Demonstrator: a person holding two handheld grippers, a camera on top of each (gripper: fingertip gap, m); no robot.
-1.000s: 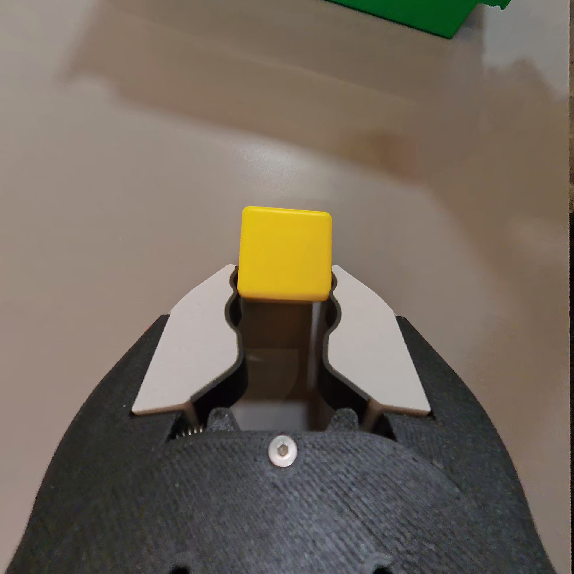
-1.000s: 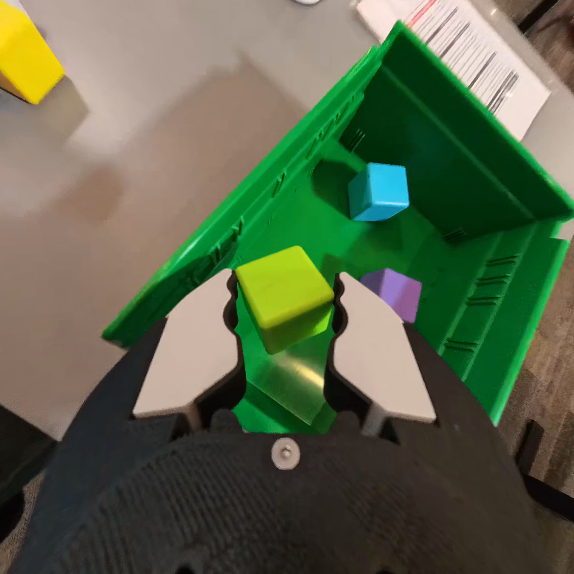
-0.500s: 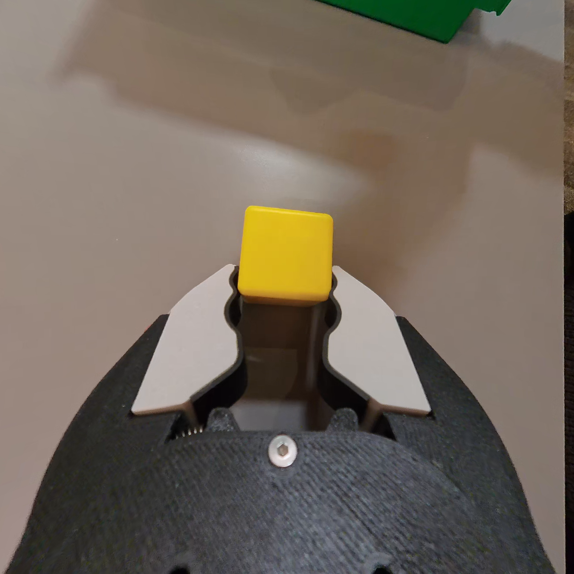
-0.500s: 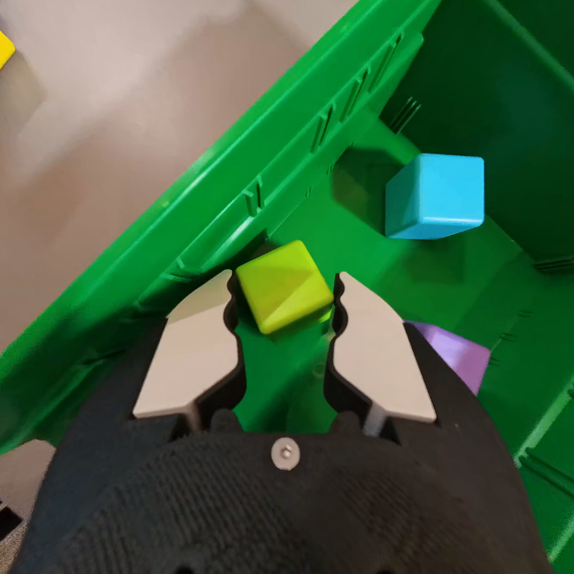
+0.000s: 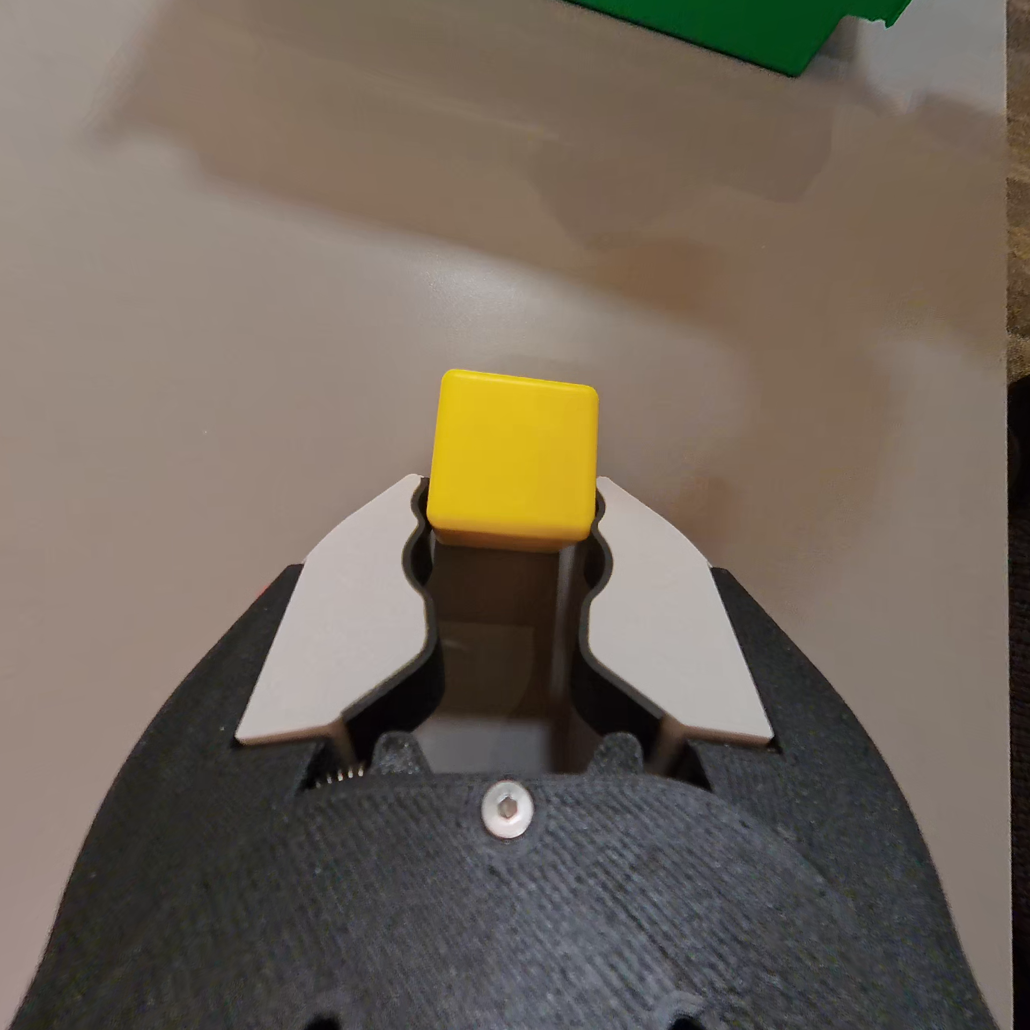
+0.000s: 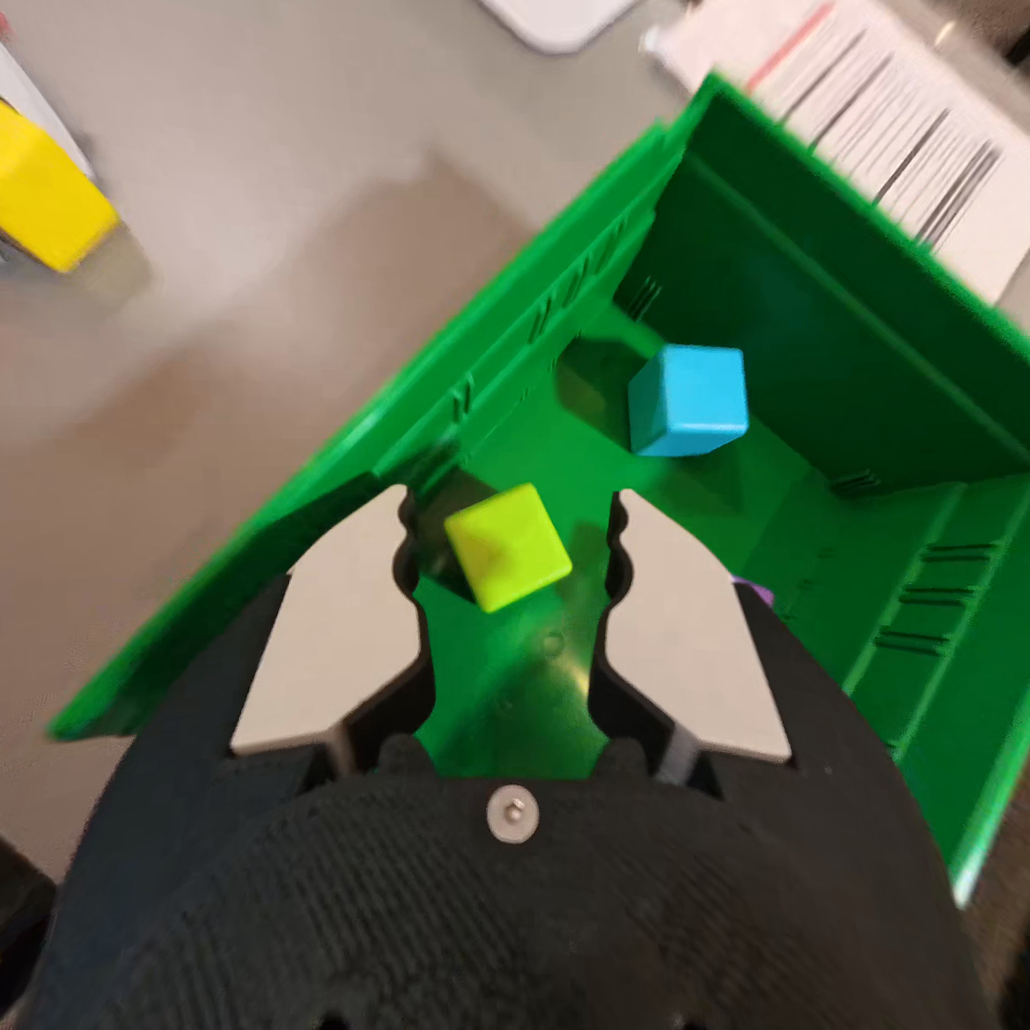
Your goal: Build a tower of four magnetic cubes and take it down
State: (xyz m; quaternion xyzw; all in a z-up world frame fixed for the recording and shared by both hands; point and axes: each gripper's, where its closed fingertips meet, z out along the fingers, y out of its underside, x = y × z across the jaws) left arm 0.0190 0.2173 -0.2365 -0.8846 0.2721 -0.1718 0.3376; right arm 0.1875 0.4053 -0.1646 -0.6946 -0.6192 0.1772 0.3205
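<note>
— While the left gripper (image 5: 510,482) kept its place over the table (image 5: 195,334), what did it have?

— A yellow cube (image 5: 510,457), pinched between the two fingertips, the jaws closed in only as far as the cube's sides allowed. Nothing about that grip had altered. A corner of the green bin (image 5: 724,28) showed far off at one o'clock.

— And the right gripper (image 6: 511,493)?

— That was where the change was. Half a second before, its jaws had been clamped on the lime cube (image 6: 507,546); now they stood wide apart, touching nothing. The cube lay loose on the bin's floor, tilted on a corner, between the tips and nearer the left one.

— What else lay in the bin?

— A blue cube (image 6: 688,398) at one o'clock, near the far wall, and a sliver of a purple cube (image 6: 761,593) at three o'clock, mostly hidden behind the right finger. A printed sheet (image 6: 892,128) lay beyond the bin.
</note>
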